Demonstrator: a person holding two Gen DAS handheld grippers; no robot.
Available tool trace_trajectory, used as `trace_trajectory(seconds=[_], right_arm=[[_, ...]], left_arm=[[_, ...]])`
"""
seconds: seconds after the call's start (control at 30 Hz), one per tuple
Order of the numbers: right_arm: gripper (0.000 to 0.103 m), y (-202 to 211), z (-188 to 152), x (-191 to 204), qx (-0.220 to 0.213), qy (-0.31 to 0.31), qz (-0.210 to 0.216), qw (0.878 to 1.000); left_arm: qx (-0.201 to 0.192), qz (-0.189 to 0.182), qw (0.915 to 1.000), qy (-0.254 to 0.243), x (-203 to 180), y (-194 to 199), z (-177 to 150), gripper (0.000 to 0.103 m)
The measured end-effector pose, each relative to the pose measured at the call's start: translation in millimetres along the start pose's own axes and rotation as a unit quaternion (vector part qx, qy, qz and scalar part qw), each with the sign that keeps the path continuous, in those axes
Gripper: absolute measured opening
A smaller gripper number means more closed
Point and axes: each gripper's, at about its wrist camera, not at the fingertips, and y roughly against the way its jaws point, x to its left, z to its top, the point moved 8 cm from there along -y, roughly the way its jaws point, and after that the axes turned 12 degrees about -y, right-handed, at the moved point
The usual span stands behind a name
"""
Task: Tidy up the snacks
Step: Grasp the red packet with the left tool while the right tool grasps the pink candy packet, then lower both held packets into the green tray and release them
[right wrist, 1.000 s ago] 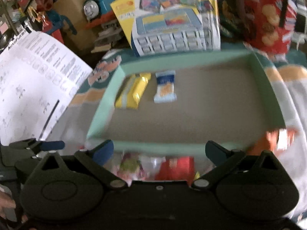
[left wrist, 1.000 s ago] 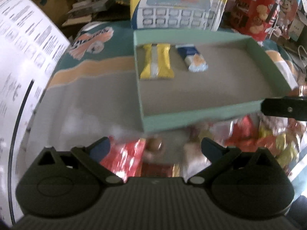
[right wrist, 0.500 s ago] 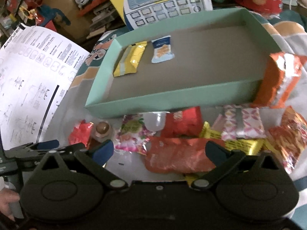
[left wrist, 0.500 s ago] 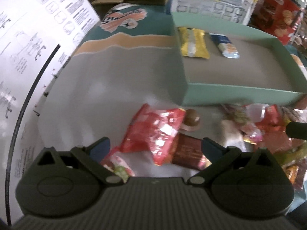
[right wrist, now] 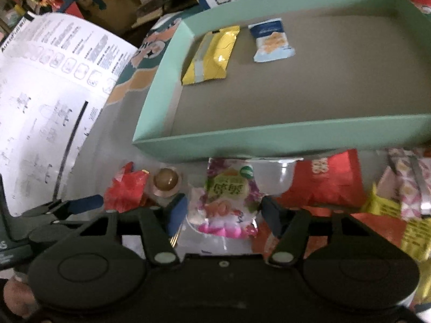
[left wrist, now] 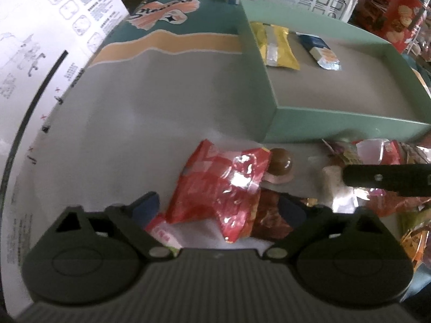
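Both grippers have been dropping from the green box [right wrist: 282,140] toward the loose snacks below it. The left gripper [left wrist: 219,207] is spread wide around the red packet [left wrist: 223,185]; the right gripper [right wrist: 222,212] is closing in, unclenched, on the pink-and-green pouch [right wrist: 226,196]. Next: clamping, lifting, boxing.

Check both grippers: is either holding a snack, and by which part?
Nothing is held. The left gripper is open over the red packet; the right gripper is open around the pink packet, not closed on it.
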Motion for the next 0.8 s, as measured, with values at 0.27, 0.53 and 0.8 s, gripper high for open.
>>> trace_trajectory(seconds=[0.27, 0.53, 0.8], right_arm=[[0.052, -8.0, 4.6, 3.5, -0.011, 0.015, -0.015, 1.0], [0.032, 0.1, -0.2, 6.2, -0.033, 0.046, -0.025, 0.998], [0.029, 14.8, -8.3, -0.2, -0.031, 0.033, -0.007, 0.999]], left_arm=[[-0.014, -0.023, 0.9996, 0.007, -1.7, -2.7, 5.6, 0.06], [-0.019, -0.018, 0.9993, 0.026, 4.6, 4.1, 1.8, 0.045], [-0.024, -0.024, 0.9991, 0.025, -0.3, 24.3, -7.4, 0.045]])
